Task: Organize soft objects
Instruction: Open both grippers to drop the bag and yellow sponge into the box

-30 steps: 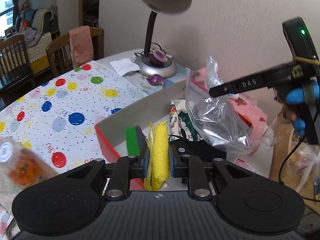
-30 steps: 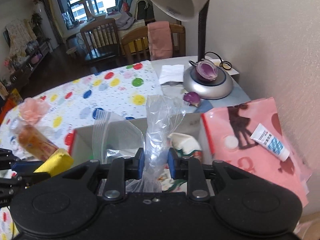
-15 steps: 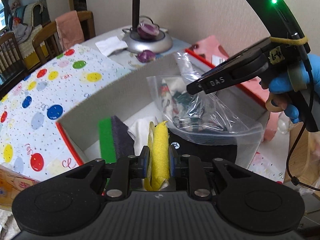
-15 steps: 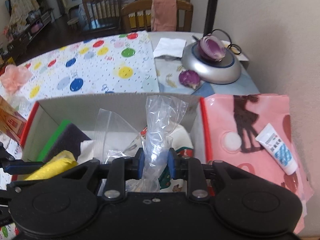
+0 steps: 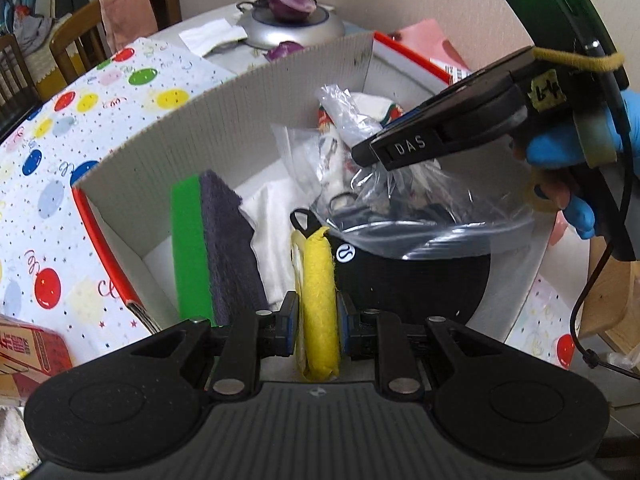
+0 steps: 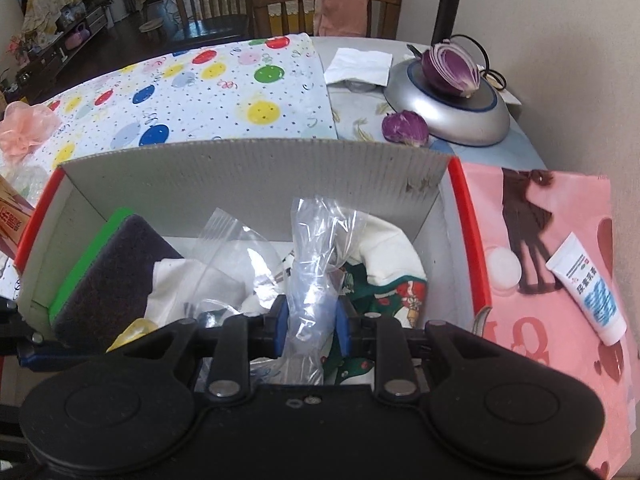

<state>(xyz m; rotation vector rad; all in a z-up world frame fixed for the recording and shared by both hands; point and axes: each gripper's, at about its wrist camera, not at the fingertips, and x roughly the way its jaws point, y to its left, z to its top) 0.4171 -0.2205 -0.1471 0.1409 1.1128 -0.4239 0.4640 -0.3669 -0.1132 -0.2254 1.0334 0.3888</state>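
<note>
Holding a soft yellow cloth (image 5: 318, 300) pinched in my left fingers (image 5: 289, 322), above the cardboard box (image 6: 248, 172). My right fingers (image 6: 342, 328) squeeze a clear plastic bag's (image 6: 316, 264) gathered neck; it looks light, slippery and crumpling.

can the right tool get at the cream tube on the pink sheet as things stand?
Probably not yet. The right tool is shut on the clear plastic bag over the cardboard box, so it has no free jaws. The tube lies uncovered on the pink sheet outside the box, otherwise unobstructed.
</note>
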